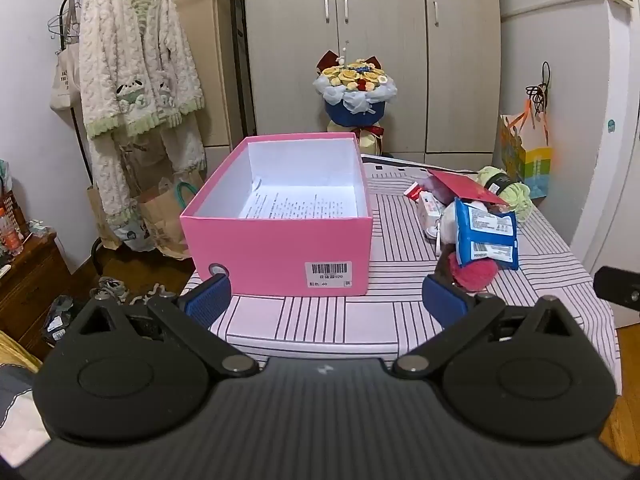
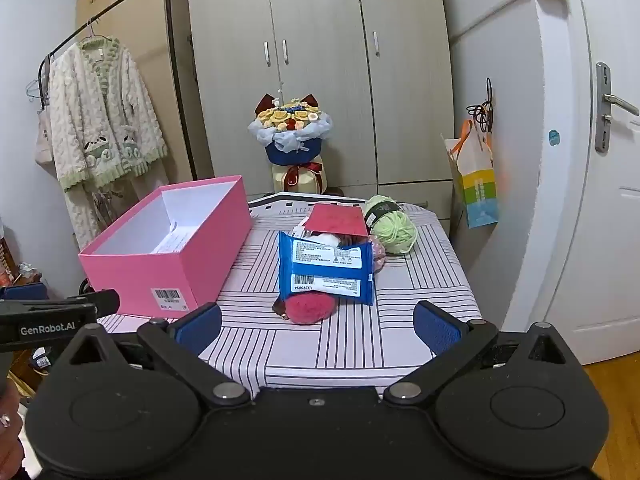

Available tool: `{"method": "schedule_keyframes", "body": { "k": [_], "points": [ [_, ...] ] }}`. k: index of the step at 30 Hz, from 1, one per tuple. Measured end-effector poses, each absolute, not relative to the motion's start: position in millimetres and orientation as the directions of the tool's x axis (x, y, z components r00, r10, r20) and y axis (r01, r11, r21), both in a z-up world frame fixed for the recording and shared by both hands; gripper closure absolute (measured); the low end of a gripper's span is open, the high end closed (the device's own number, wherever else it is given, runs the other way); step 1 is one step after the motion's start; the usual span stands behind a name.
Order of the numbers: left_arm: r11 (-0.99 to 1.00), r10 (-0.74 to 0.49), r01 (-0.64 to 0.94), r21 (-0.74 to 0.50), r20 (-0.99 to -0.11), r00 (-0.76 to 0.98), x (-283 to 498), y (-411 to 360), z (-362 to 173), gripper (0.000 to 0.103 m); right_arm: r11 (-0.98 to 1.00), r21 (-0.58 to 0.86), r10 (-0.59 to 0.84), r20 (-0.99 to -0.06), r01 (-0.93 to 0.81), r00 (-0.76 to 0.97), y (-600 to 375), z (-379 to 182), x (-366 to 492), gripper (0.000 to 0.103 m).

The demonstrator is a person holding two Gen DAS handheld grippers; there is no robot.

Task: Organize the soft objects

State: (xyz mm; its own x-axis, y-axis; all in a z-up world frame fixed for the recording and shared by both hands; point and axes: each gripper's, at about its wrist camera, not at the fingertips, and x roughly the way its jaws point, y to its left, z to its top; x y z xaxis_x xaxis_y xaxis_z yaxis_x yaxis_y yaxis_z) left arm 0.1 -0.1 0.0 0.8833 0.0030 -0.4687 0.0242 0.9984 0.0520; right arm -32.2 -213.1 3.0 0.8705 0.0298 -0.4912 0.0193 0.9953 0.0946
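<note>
Striped cloth (image 2: 360, 340); fuzzy pom-pom (image 2: 310, 309), perhaps yarn.

Matt pink cardboard box (image 1: 276, 248); glossy blue plastic packet (image 2: 326, 270); fuzzy green yarn (image 2: 390, 228); striped, probably cotton tablecloth (image 2: 320, 344).

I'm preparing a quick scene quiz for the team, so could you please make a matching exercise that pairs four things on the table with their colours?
Things:
1. shoebox
2. wipes packet
3. yarn ball
4. fluffy pompom

Colours:
A. light green
B. deep pinkish red
C. pink outside, white inside
D. blue with white labels

Pairs: 1-C, 2-D, 3-A, 4-B
</note>
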Motion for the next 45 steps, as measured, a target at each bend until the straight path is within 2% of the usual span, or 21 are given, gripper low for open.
{"method": "schedule_keyframes", "body": {
  "k": [2,11,45],
  "points": [
    [0.998,0.000,0.028,0.050,-0.488,0.873,1,0,0,0.000,0.995,0.094,0.031,-0.489,0.018,0.872,-213,5,-33,0.000],
    [0.998,-0.050,0.067,0.019,-0.474,0.879,2,0,-3,0.000,0.997,0.074,0.019,-0.489,0.020,0.872,-209,1,-31,0.000],
    [0.995,-0.068,0.097,0.033,-0.500,0.864,3,1,-16,0.000,0.999,0.045,0.000,-0.475,0.024,0.880,-210,-5,-33,0.000]
  ]
}}
